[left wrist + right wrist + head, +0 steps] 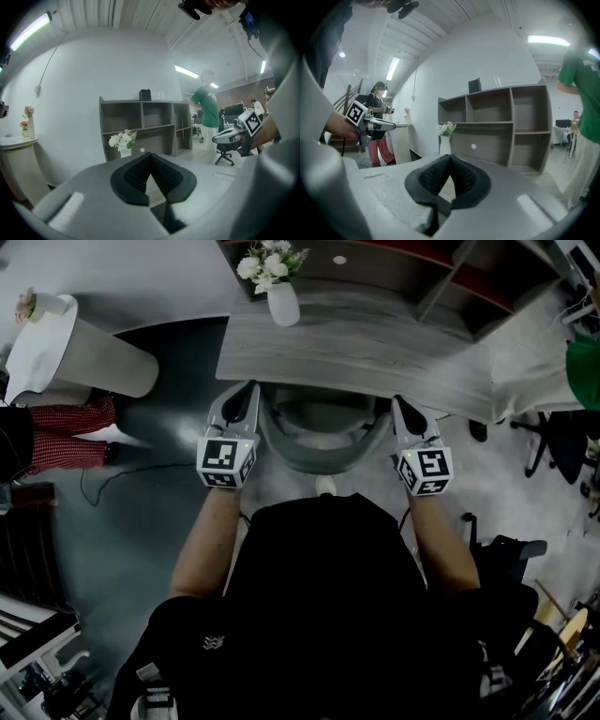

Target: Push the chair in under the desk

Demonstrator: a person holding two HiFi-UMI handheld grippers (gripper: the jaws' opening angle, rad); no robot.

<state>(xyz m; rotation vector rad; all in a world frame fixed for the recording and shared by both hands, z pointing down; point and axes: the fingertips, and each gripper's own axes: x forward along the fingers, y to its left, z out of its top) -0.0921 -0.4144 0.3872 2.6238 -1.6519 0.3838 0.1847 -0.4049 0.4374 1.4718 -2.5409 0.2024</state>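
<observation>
The grey chair stands with its curved back just at the front edge of the grey wooden desk, its seat under the top. My left gripper lies along the left end of the chair back, and my right gripper along the right end; I cannot tell whether either touches it. In the left gripper view the left gripper has its dark pads together with nothing between them. The right gripper in its own view is likewise shut and empty. Both point over the desk; the chair is hidden there.
A white vase of flowers stands on the desk before a grey shelf unit. A white round pedestal and a person in red checked trousers are at the left. A black office chair and a person in green are at the right.
</observation>
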